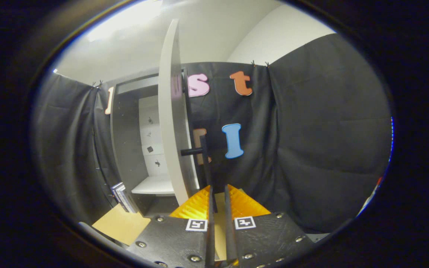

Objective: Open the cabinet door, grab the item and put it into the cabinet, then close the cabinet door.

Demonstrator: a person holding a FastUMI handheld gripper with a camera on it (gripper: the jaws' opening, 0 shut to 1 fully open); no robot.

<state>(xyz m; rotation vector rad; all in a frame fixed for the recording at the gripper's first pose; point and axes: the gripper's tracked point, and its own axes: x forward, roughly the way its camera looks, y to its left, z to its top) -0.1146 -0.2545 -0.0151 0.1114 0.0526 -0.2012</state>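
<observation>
While the hand-held gripper (218,193) has its fingers nearly together around the door's (171,123) handle (204,163), door swung wide, cabinet (125,141) on tan tabletop (119,225), books (122,197) leaning beside it, white wall (214,33) above.

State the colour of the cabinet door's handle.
Black. The handle shows best in the gripper view, sticking out from the white cabinet door, held between the nearly closed gripper fingers.
</observation>
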